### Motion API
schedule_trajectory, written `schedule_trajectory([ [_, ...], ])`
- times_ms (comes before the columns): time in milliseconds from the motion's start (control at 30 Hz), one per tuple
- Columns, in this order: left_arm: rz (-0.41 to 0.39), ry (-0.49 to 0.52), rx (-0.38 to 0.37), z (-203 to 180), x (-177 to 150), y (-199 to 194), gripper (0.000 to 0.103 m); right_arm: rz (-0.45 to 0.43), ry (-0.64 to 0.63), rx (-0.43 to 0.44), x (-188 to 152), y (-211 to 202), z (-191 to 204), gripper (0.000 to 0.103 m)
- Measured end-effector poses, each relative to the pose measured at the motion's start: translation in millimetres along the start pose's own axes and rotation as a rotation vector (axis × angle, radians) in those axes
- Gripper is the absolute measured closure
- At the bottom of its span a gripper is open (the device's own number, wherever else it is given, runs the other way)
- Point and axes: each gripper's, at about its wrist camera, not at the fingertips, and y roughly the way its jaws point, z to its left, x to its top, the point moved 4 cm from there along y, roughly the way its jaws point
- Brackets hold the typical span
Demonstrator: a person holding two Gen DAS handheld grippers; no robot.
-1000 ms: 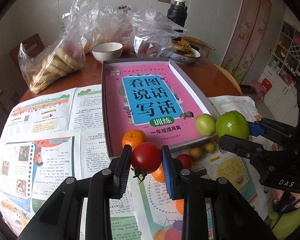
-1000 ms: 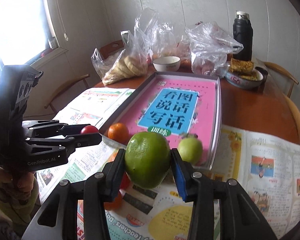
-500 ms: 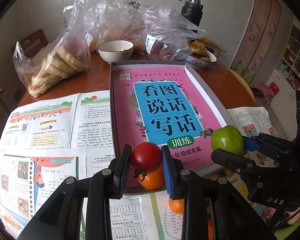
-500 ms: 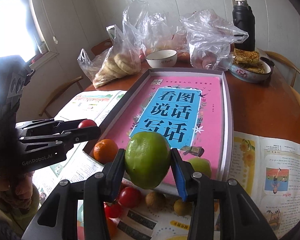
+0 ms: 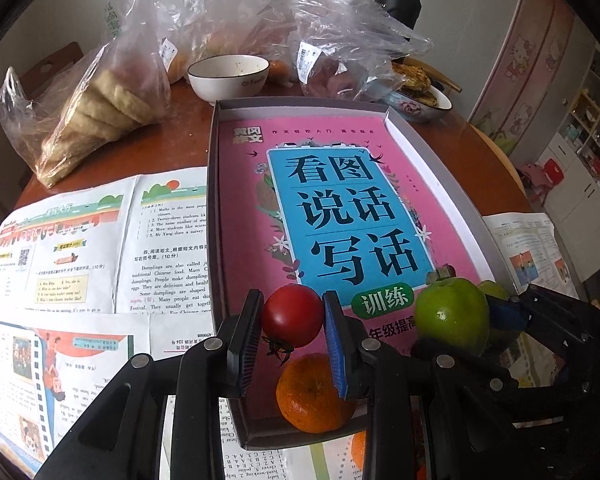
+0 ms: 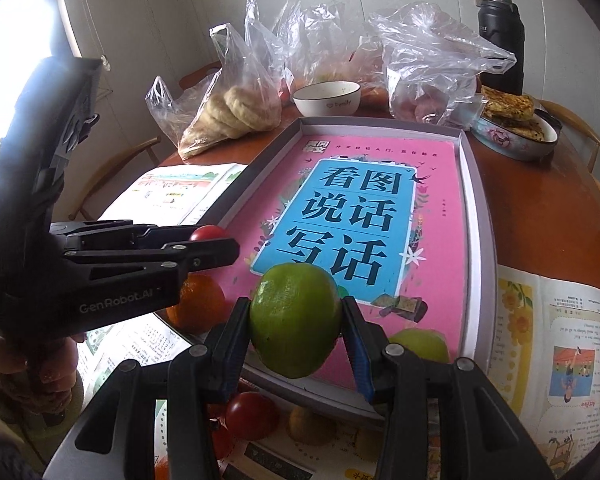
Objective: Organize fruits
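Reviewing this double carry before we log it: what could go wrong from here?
1. The tomato and green fruit are round; set on the flat pink book in the tray, either may roll.
2. An orange lies right under the left gripper; dropping the tomato straight down could knock it.
3. The right gripper works close beside the left; the two could collide over the tray's near end.

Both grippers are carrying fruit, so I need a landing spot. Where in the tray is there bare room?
The tray is bare across its pink middle and far end, toward the white bowl. Its near end is crowded: the orange sits at the near-left corner and a small green fruit at the near-right.
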Motion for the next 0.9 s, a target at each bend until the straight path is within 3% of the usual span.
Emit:
schedule_trajectory([
  [667,0.018,0.020,0.000,-2,-2,10,0.072,0.054,-0.109,-0.101,-1,18,14,0.058],
  [900,0.020,0.021,-0.013,-1,-4,8,0.073,0.059,-0.098,-0.092,-3,16,14,0.058],
])
